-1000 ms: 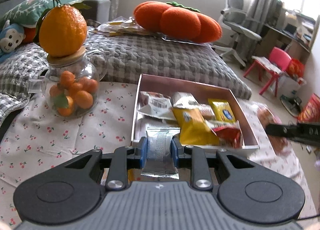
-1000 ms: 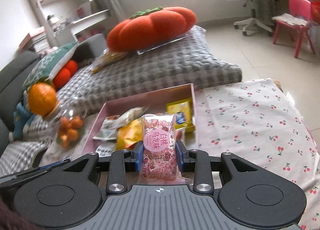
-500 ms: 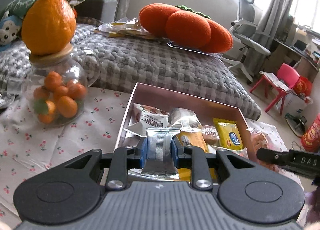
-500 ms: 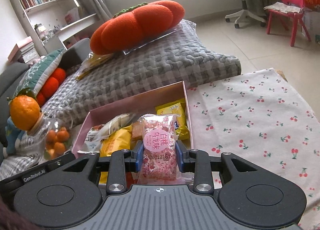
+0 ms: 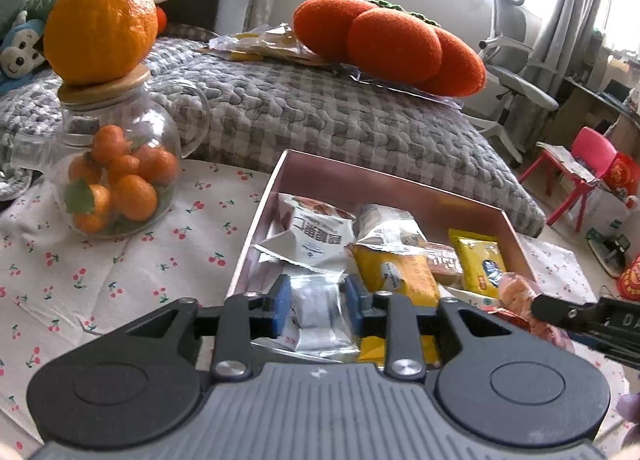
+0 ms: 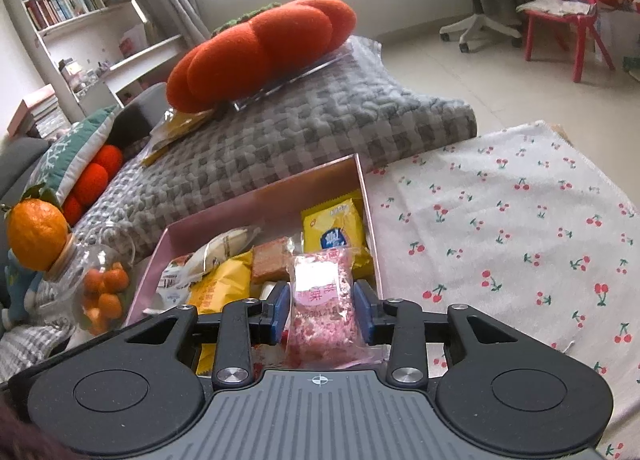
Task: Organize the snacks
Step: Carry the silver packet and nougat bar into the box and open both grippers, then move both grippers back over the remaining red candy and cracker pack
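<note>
Left gripper (image 5: 315, 306) opening – silver packet (image 5: 318, 310) loose between pads, at pink box's (image 5: 384, 187) near edge. Right gripper (image 6: 321, 307) opening too – pink packet (image 6: 322, 300) between, released.

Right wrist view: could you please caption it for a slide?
Right gripper opening around a pink snack packet over the snack box.

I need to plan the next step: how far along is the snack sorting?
Done: several wrapped snacks already lie in the pink rectangular box. In hand: the left gripper is opening around a silver foil packet over the box's near edge, and the right gripper is opening around a pink speckled packet there. Left: letting both drop in; no loose snacks show on the cherry-print cloth.
</note>
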`<state>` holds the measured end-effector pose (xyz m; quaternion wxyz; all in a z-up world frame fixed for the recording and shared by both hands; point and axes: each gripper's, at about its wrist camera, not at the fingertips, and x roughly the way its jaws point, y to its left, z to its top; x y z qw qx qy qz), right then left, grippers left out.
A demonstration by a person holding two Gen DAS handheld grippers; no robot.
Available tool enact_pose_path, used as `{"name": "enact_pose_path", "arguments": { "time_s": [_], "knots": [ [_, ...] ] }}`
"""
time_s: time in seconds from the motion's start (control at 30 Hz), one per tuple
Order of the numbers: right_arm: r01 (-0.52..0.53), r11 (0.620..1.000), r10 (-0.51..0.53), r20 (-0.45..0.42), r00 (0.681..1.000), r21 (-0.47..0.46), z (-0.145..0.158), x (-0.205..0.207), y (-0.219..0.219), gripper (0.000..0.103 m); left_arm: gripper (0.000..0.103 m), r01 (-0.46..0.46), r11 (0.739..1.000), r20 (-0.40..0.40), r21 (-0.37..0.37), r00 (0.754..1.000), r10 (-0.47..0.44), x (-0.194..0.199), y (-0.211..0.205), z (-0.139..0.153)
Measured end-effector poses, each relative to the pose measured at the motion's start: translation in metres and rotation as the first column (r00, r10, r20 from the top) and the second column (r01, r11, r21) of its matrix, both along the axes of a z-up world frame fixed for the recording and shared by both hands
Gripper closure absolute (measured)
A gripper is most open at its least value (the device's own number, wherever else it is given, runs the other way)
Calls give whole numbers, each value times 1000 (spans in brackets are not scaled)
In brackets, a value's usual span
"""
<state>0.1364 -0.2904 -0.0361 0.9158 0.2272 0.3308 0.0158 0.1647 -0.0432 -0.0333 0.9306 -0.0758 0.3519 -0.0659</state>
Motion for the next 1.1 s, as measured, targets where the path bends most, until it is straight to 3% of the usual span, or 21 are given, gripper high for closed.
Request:
{"name": "enact_pose_path", "arguments": {
  "time_s": [0.03, 0.13, 0.4, 0.9, 1.1],
  "knots": [
    [-1, 1000, 1, 0, 1000, -2, 1, 0, 0, 60, 53, 3, 1000, -7, 3, 1000, -3, 0, 0, 0],
    [-6, 1000, 6, 8, 1000, 2, 5, -1, 1, 40, 45, 16, 1000, -9, 22, 1000, -16, -2, -1, 0],
    [-3, 1000, 3, -18, 1000, -31, 11, -4, 4, 20, 22, 63, 997, -23, 34, 998, -63, -7, -1, 4],
    [-79, 981, 75, -29, 997, -180, 41, -37, 21, 7, 3, 144, 980, -47, 136, 989, -139, -43, -1, 20],
    [-130, 971, 124, -42, 991, -199, 44, -52, 29, 5, 0, 161, 980, -96, 117, 984, -150, -56, 9, 23]
  ]
}}
